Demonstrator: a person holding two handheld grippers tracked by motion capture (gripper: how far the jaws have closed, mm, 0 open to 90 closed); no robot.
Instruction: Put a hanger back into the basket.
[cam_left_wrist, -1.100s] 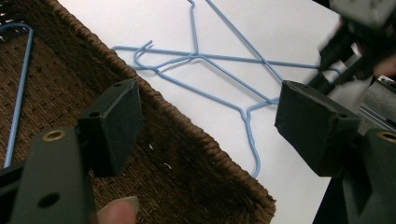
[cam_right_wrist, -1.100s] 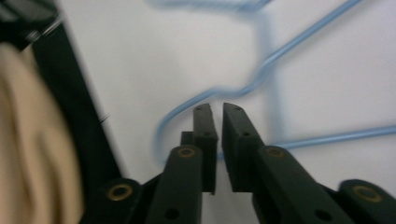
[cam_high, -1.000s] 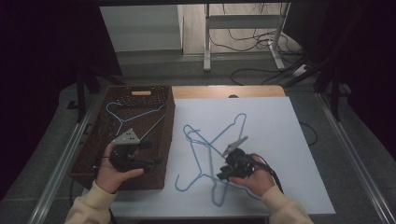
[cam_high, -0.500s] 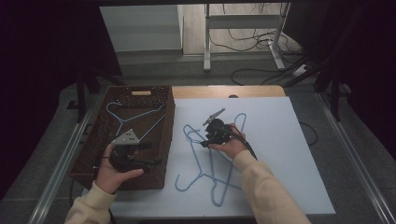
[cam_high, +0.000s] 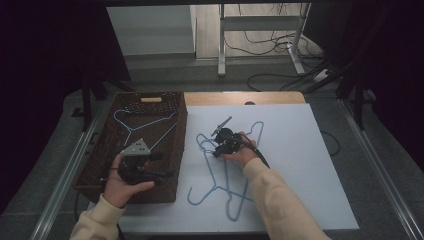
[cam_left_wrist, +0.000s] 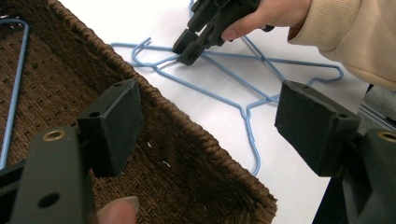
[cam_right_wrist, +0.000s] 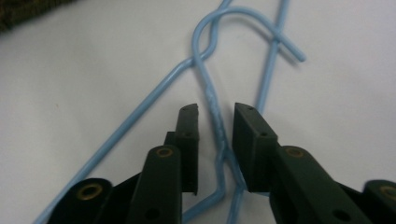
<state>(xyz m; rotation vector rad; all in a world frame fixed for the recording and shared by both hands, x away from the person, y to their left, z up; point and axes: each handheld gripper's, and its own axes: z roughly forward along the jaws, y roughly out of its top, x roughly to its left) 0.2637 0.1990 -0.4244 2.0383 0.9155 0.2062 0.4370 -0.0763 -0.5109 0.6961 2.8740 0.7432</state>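
Observation:
Two or three blue wire hangers (cam_high: 226, 176) lie crossed on the white table (cam_high: 300, 165), and another blue hanger (cam_high: 131, 122) lies in the brown wicker basket (cam_high: 100, 160). My right gripper (cam_high: 216, 148) reaches down to their hooks near the basket. In the right gripper view its jaws (cam_right_wrist: 215, 109) have just been closing around one hanger's twisted neck (cam_right_wrist: 211, 100), with a small gap still showing on each side. My left gripper (cam_high: 164, 165) is held wide open and empty over the basket's near right corner. It looks across the rim (cam_left_wrist: 187, 126) at the right gripper (cam_left_wrist: 187, 52).
The basket stands along the table's left side, against the white board. A bare wooden strip (cam_high: 240, 98) runs behind the board. Metal rails (cam_high: 65, 175) flank the table. A stand and loose cables (cam_high: 270, 47) sit on the floor beyond.
My right hand has gone from the near part of the table forward and left to the hangers' hooks, and sunk a little. Its jaws are narrower. The left hand has kept still.

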